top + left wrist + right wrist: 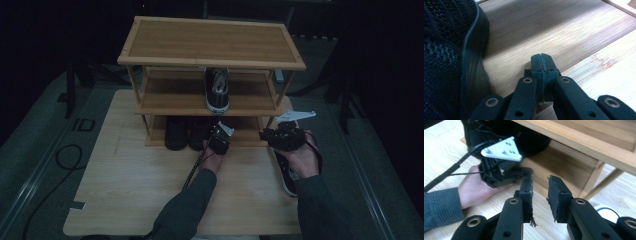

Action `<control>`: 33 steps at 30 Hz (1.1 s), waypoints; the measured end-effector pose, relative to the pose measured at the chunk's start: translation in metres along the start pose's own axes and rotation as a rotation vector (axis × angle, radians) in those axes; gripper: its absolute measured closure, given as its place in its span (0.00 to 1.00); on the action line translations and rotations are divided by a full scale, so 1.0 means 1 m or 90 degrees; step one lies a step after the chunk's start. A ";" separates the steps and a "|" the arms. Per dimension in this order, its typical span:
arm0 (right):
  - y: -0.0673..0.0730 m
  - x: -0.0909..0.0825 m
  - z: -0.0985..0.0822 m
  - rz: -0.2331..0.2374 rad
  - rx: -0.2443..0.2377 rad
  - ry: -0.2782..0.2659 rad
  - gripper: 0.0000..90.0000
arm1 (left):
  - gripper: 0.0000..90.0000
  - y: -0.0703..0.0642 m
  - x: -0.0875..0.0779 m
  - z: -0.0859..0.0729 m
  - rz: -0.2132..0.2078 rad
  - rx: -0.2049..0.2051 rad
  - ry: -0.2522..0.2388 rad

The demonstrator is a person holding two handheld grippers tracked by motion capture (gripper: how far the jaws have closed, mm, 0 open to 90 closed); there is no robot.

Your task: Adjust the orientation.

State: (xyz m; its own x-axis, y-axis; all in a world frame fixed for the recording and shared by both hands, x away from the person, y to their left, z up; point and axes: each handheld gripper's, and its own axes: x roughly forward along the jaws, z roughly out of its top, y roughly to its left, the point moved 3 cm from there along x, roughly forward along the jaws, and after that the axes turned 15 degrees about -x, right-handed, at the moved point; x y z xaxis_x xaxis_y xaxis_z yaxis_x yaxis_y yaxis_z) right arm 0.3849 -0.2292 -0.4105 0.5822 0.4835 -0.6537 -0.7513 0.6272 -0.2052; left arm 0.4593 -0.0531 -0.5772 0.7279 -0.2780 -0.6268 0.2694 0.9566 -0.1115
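Grey sleeves come in from the bottom of the high view, each hand carrying one pair of tongs. Left tongs (218, 136) sit at the front edge of the bottom shelf, jaws clenched flat together with nothing between them; in the left gripper view they rest low over the bamboo board, just beside the heel of a black knit shoe (446, 62). Right tongs (282, 136) hover near the right front post of the rack, jaws released with an open gap between them and holding nothing; in the right gripper view they point toward the bottom shelf and the left hand (477, 192). Beneath the right hand lies a dark sneaker with a white sole (286, 172), on the table at its right edge, long axis running toward and away from the rack; which end is the toe I cannot tell. On the shoe rack (210, 62), a three-tier bamboo one, the bottom shelf holds two black shoes (187, 132) side by side, the middle shelf holds one high-top sneaker (217, 90) with its white toe cap facing the person, and the top shelf is bare. Under the rack is a pale wooden table (135, 185), with grey floor and a black cable (62, 160) to its left and a dark room behind.
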 end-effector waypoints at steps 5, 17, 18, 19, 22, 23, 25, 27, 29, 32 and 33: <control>-0.004 -0.003 -0.008 -0.009 0.011 0.003 0.82 | 1.00 0.000 0.000 0.000 0.001 0.003 0.002; -0.010 -0.005 -0.029 -0.028 0.042 0.019 0.82 | 1.00 0.000 0.000 0.000 0.001 0.003 0.002; -0.012 -0.005 -0.033 -0.035 0.048 0.024 0.82 | 1.00 0.000 0.000 0.000 0.001 0.003 0.002; -0.012 -0.005 -0.033 -0.035 0.048 0.024 0.82 | 1.00 0.000 0.000 0.000 0.001 0.003 0.002; -0.017 -0.007 -0.042 -0.044 0.065 0.031 0.83 | 1.00 0.000 0.000 0.000 0.001 0.003 0.002; -0.017 -0.007 -0.042 -0.044 0.065 0.031 0.83 | 1.00 0.000 0.000 0.000 0.001 0.003 0.002; -0.019 -0.008 -0.046 -0.048 0.072 0.034 0.83 | 1.00 0.000 0.000 0.000 0.001 0.003 0.002; -0.021 -0.009 -0.052 -0.055 0.078 0.043 0.83 | 1.00 0.000 0.000 0.000 0.001 0.003 0.002; -0.021 -0.009 -0.055 -0.059 0.080 0.047 0.83 | 1.00 0.000 0.000 0.000 0.001 0.003 0.002; -0.022 -0.010 -0.065 -0.075 0.090 0.065 0.83 | 1.00 0.000 0.000 0.000 0.001 0.003 0.002; -0.022 -0.011 -0.067 -0.079 0.093 0.070 0.83 | 1.00 0.000 0.000 0.000 0.001 0.003 0.002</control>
State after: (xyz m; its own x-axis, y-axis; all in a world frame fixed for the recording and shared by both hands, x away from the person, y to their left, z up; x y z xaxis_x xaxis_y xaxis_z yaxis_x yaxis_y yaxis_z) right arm 0.3743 -0.2885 -0.4476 0.6237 0.3325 -0.7074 -0.6187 0.7631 -0.1869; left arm 0.4592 -0.0528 -0.5771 0.7264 -0.2770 -0.6290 0.2715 0.9564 -0.1076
